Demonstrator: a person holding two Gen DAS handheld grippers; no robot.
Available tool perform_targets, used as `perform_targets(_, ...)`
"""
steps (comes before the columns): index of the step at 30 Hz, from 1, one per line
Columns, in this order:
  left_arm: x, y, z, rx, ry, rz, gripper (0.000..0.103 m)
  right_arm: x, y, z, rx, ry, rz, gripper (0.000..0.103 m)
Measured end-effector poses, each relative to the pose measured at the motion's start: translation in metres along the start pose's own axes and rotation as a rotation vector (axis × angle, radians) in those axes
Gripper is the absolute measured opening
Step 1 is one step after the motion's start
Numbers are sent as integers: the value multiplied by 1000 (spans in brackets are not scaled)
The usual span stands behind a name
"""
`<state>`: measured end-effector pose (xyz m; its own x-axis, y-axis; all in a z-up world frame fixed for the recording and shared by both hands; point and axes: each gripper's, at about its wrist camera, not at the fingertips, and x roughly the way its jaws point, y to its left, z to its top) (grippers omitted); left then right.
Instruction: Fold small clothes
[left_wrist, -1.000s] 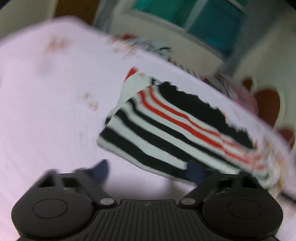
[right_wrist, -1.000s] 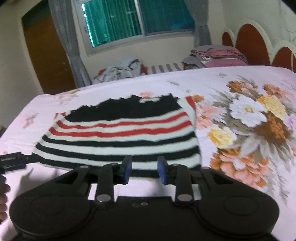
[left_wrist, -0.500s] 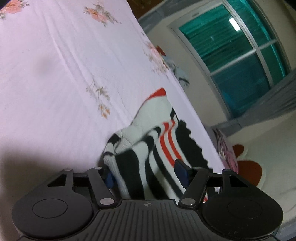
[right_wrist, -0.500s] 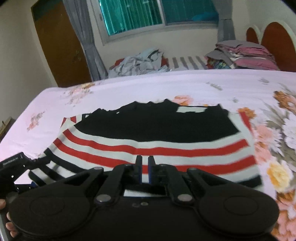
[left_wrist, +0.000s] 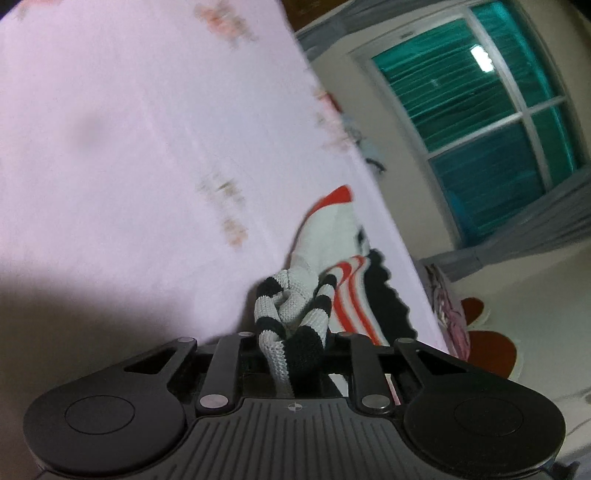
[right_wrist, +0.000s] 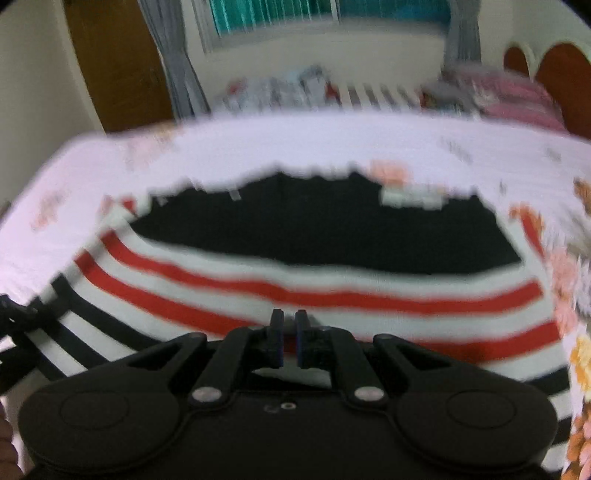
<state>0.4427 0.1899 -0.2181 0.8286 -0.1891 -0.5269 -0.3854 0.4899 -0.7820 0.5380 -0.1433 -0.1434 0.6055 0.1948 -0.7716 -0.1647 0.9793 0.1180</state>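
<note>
With my left gripper (left_wrist: 293, 343) closing on a bunched corner of the striped sweater (right_wrist: 314, 291) and my right gripper (right_wrist: 289, 341) pinched together at its near edge, the garment lies flat on the floral bedsheet (right_wrist: 332, 140), its fold not yet made.

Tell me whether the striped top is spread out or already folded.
Mostly spread: the striped top lies flat on the bedsheet, with only its near corner bunched up.

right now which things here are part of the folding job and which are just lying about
In the job:
striped knit top
left gripper, closing on bunched knit
right gripper, shut on the hem

Lying about:
floral bedsheet
clothes heap
folded pink stack
</note>
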Motion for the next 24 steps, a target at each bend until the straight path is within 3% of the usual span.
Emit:
perform_targets(5, 1, -5, 0, 5, 6, 9, 22, -11, 0, 1, 14, -43, 27, 6)
perform_targets(8, 1, -11, 1, 30, -1, 28, 21, -2, 0, -1, -2, 3, 32, 5)
perform_targets(12, -15, -30, -1, 126, -35, 6, 19, 0, -5, -2, -20, 3, 44, 2)
perform_targets(18, -22, -99, -14, 299, -38, -61, 18, -2, -20, 0, 48, -5, 115, 1)
perform_targets(20, -22, -129, -26, 360, -31, -81, 18, -17, -40, 3, 136, -54, 127, 9)
perform_targets(24, -18, -191, -65, 502, 14, -111, 17, -59, -98, 2, 256, -152, 118, 9)
